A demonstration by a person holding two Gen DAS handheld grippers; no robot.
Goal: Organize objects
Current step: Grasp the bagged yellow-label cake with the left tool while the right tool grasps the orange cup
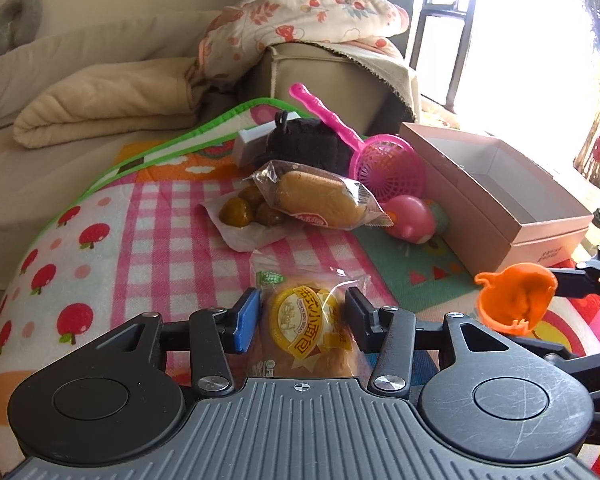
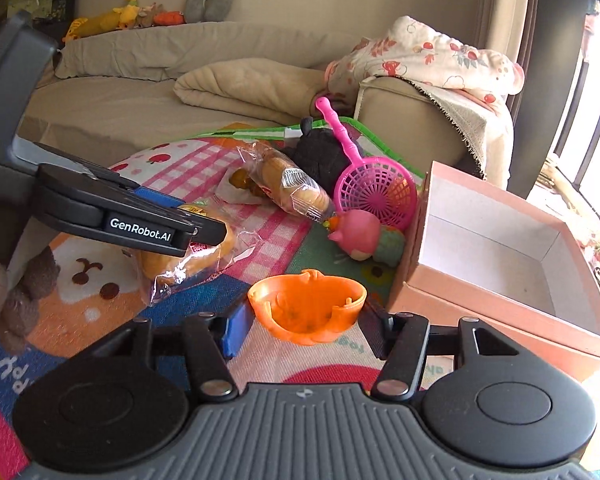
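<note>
The left tongs [image 1: 302, 322] are closed on a small round bread bun in a clear wrapper with a yellow label [image 1: 308, 330], the blue pad on one side of it and the black pad on the other, just above a colourful padded play mat with pink checks and red apples [image 1: 100, 240]. Ahead of these tongs lie a clear packet of brown glazed chestnuts [image 1: 244, 216] and, touching it on the right, a long bread roll in clear plastic [image 1: 320, 200]. Behind those sit a black knitted soft toy [image 1: 316, 142] and a pink plastic scoop net with a long handle [image 1: 384, 164]. Right of the roll, a pink round plastic toy figure [image 1: 410, 216] rests against an open pink cardboard box with a white inside [image 1: 496, 200].

The right tongs [image 2: 306, 314] hold an orange plastic pumpkin-shaped cup [image 2: 306, 304] narrowly by its sides, lifted off the mat. The box [image 2: 500, 248] stands just ahead and right of these tongs; the left tongs with their bun [image 2: 192, 256] are ahead to the left.
</note>
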